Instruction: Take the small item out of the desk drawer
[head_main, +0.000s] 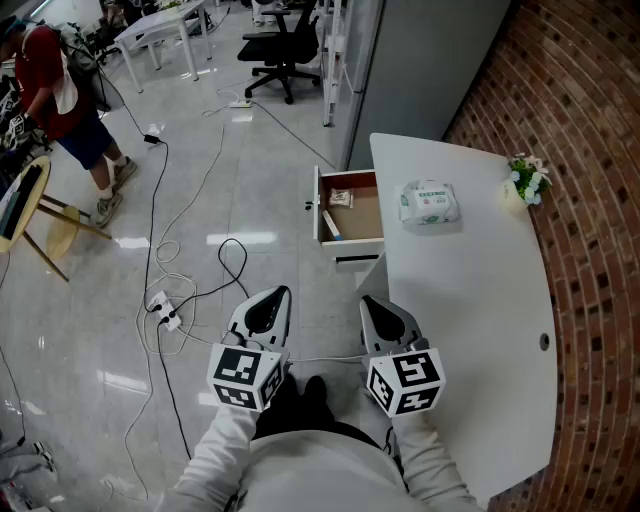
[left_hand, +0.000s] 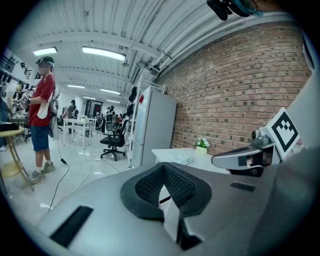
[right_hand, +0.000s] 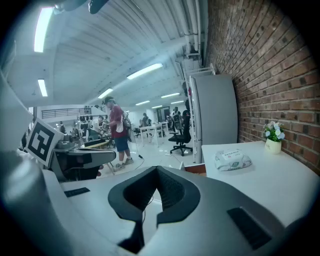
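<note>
The desk drawer (head_main: 352, 212) stands pulled out from the white desk (head_main: 470, 300), ahead of me. Inside it lies a small brownish item (head_main: 341, 198) at the back and a thin pen-like thing (head_main: 330, 226) along the left side. My left gripper (head_main: 272, 296) and right gripper (head_main: 374, 303) are held close to my body, well short of the drawer, side by side. Both are shut with nothing between the jaws, as the left gripper view (left_hand: 165, 186) and the right gripper view (right_hand: 157, 186) also show.
On the desk lie a pack of tissues (head_main: 430, 203) and a small potted plant (head_main: 527, 181). Cables and a power strip (head_main: 163, 311) cross the floor at the left. A person (head_main: 65, 95) stands far left beside a wooden stool (head_main: 45, 215). A brick wall (head_main: 590, 200) runs along the right.
</note>
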